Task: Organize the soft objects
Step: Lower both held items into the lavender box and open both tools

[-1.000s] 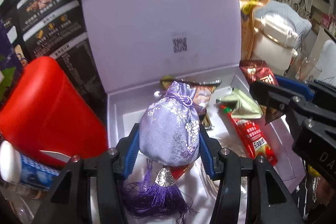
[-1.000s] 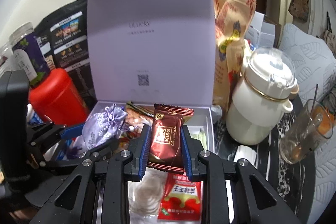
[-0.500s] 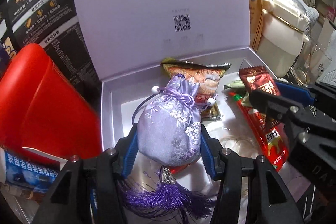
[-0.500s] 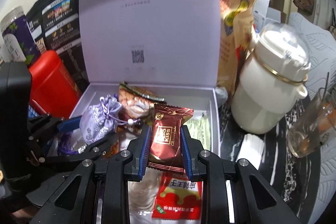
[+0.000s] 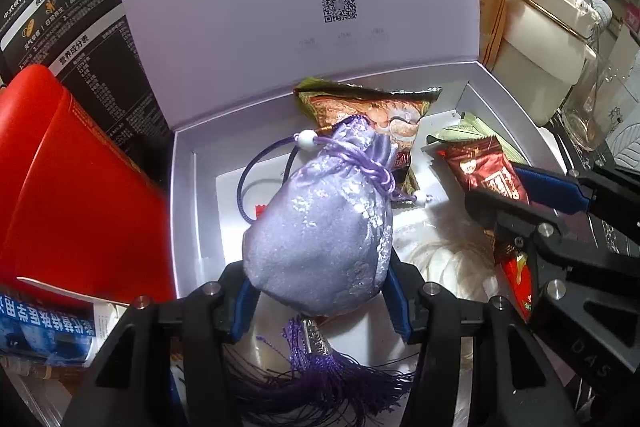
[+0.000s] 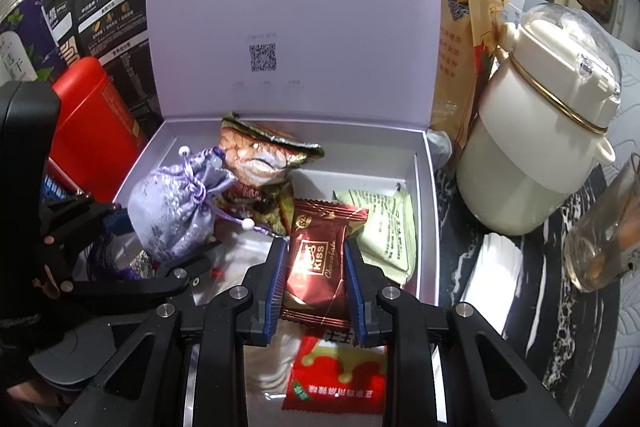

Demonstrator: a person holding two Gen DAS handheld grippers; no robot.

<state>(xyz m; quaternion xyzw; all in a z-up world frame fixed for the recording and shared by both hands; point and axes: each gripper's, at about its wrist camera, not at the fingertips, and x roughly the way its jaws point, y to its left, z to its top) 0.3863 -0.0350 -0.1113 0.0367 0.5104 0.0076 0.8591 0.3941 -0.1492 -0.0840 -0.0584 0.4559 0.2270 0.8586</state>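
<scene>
Lilac brocade pouch (image 5: 320,227) sits clamped in the left hand-held gripper (image 5: 316,291) over the open box (image 5: 184,187) — chocolate packet (image 6: 320,259) pinched in the right hand-held gripper (image 6: 316,287); its dangling tassel (image 5: 324,367) may snag.

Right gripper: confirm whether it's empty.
No, the right gripper is shut on a dark red foil Kiss chocolate packet.

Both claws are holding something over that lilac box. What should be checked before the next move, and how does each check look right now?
1. Left claw grips the purple pouch: ok.
2. Right claw grips the chocolate packet: ok.
3. Box lid standing open: ok.
4. Bare floor in the box for setting things down: ok.
5. Pouch tassel free of the claw: cannot tell.
6. Claws apart from each other: ok.
</scene>
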